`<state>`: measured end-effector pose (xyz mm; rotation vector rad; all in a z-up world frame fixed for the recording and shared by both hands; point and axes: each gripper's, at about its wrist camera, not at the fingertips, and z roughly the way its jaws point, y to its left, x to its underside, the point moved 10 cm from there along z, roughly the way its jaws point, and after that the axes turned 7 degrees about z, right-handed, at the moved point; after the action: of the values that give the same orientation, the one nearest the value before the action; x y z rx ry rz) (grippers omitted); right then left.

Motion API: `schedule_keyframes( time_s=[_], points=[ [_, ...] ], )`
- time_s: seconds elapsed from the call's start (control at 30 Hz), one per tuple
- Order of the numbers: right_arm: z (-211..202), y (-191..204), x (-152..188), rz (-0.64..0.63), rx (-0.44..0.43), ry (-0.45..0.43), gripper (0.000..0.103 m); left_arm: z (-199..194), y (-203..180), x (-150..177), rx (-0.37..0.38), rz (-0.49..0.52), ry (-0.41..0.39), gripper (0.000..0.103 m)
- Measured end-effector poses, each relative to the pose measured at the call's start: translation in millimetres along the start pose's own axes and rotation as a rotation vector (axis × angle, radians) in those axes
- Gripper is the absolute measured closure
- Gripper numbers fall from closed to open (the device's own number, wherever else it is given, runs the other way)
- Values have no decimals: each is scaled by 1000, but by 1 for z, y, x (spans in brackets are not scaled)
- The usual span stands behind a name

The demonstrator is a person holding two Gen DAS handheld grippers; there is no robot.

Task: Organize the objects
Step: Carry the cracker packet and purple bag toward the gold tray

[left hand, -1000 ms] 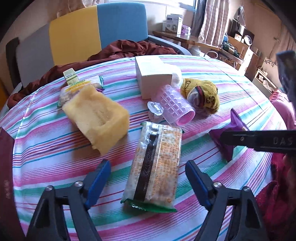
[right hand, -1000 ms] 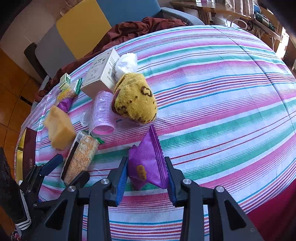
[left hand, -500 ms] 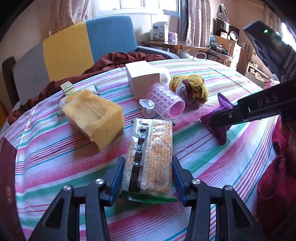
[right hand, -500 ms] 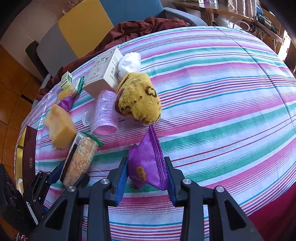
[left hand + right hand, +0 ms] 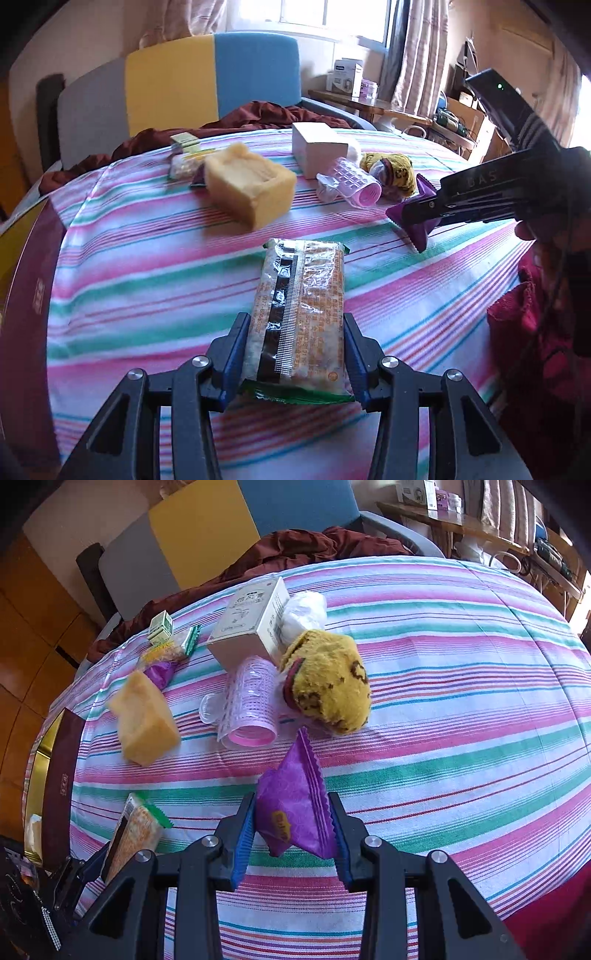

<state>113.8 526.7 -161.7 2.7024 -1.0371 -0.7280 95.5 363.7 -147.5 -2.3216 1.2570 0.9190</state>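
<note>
- Left gripper: wide open around the cracker packet a second ago, now closed on its near end, both blue pads against its long sides.
- Packet now lifted off the striped tablecloth, far end sticking out forward, green seam at the near edge.
- Right gripper: unchanged, clamped on the purple pouch, held above the cloth.
- Left behind on the table as before: yellow sponge, pink roller, white box, yellow plush.
</note>
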Motion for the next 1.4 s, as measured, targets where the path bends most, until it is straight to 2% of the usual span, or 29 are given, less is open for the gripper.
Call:
schedule_keyframes(
  time_s=[0.1,0.2,0.33,0.6,0.8,1.07,1.2,1.4],
  points=[
    [-1,10,0,-32,-12,-16,66,-12,7,9,1,-33,-5,55],
    [-2,21,2,-42,-62,-17,66,-26,13,14,12,-78,-24,55],
    [-2,35,7,-61,-111,-15,67,-47,20,14,6,-89,-60,55],
    [-7,69,16,-133,-188,-35,66,-87,65,11,-71,-148,-133,55],
    [-13,113,29,-219,-242,-42,66,-112,125,19,-151,-247,-150,55],
    [-22,188,57,-276,-351,-15,66,-139,224,44,-284,-363,-135,55],
    [-24,230,71,-308,-405,9,66,-149,270,61,-341,-427,-108,55],
    [-29,295,90,-376,-465,42,67,-154,335,88,-388,-517,-55,55]
  ],
)
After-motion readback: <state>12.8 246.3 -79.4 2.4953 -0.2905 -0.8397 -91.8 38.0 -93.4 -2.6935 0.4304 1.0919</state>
